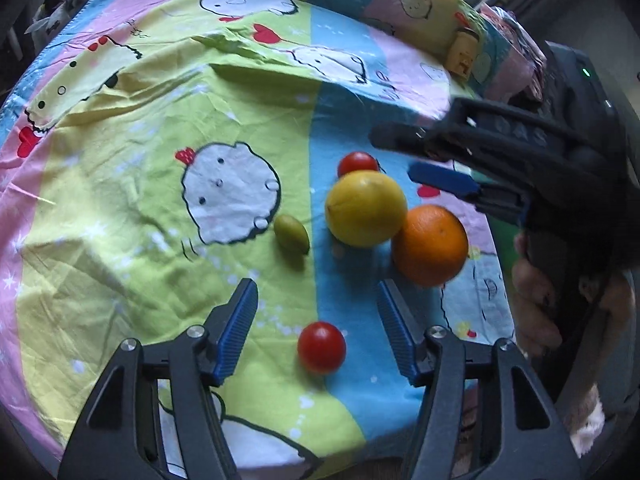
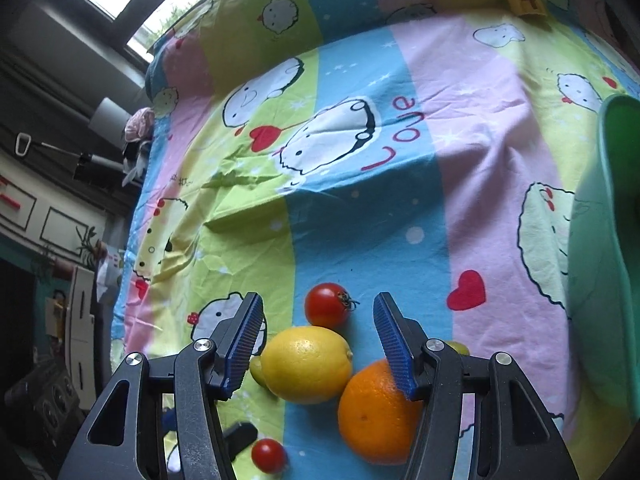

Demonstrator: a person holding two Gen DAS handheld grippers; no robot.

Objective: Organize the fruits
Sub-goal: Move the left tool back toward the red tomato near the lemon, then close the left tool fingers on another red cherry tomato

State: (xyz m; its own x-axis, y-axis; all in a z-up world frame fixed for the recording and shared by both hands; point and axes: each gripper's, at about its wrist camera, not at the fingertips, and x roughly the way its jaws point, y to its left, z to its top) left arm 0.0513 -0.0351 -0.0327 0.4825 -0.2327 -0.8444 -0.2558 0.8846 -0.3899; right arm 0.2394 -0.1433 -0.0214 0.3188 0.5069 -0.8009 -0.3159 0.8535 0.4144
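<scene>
The left tongs (image 1: 316,312) stand apart, gripping nothing, with a small red tomato (image 1: 321,347) lying between the blue pads on the cartoon-print sheet (image 1: 120,200). The right tongs (image 2: 318,330) also gape, hanging over the lemon (image 2: 307,364), which touches the orange (image 2: 374,416). Another tomato (image 2: 326,305) sits just beyond the lemon; a green olive-shaped fruit (image 1: 291,235) lies nearby.

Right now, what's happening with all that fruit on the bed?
A person holds a gripper in each hand over a cartoon bedsheet. The left gripper hangs with open jaws around a small red tomato. The right gripper hovers, jaws open, above a lemon and orange. Nothing is picked up yet.
</scene>
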